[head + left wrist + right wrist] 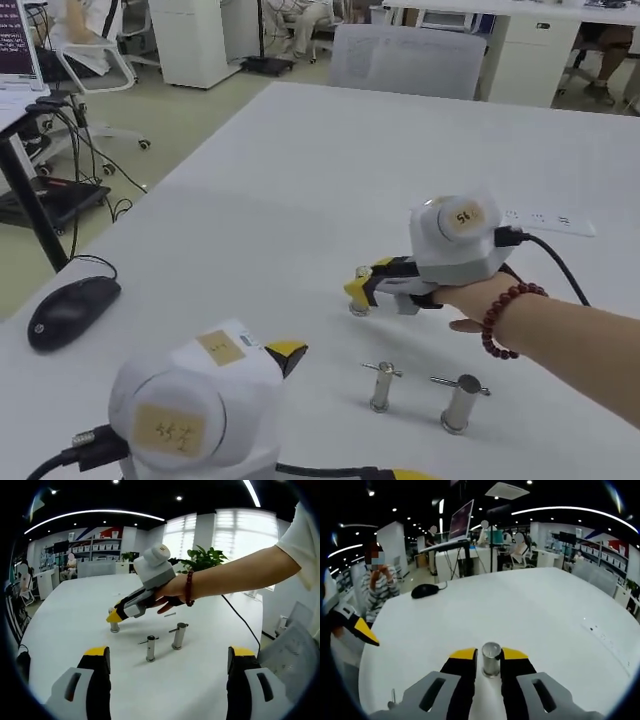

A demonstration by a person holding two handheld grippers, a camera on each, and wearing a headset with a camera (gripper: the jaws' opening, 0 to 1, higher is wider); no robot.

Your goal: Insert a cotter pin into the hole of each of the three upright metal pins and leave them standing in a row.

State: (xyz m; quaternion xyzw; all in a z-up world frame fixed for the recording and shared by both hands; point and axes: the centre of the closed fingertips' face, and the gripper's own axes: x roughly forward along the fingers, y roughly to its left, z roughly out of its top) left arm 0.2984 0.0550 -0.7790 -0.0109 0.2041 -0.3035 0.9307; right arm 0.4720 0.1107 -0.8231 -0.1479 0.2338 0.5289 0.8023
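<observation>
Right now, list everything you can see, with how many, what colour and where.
table: one, white, under everything.
metal pins with cotter pins: two, silver, upright side by side nearest the person.
third metal pin: one, silver, upright between the jaws of the right gripper.
mouse: one, black, table's left edge.
power strip: one, white, table's far right.
chair: one, grey, at the table's far side.
laptop: one, dark, on a stand beyond the table.
plant: one, green, by the windows.
bracelet: one, dark red beads, wrist behind the right gripper.
right gripper: one, white with yellow tips, shut on the third metal pin.
left gripper: one, same colours, open, holding nothing.
</observation>
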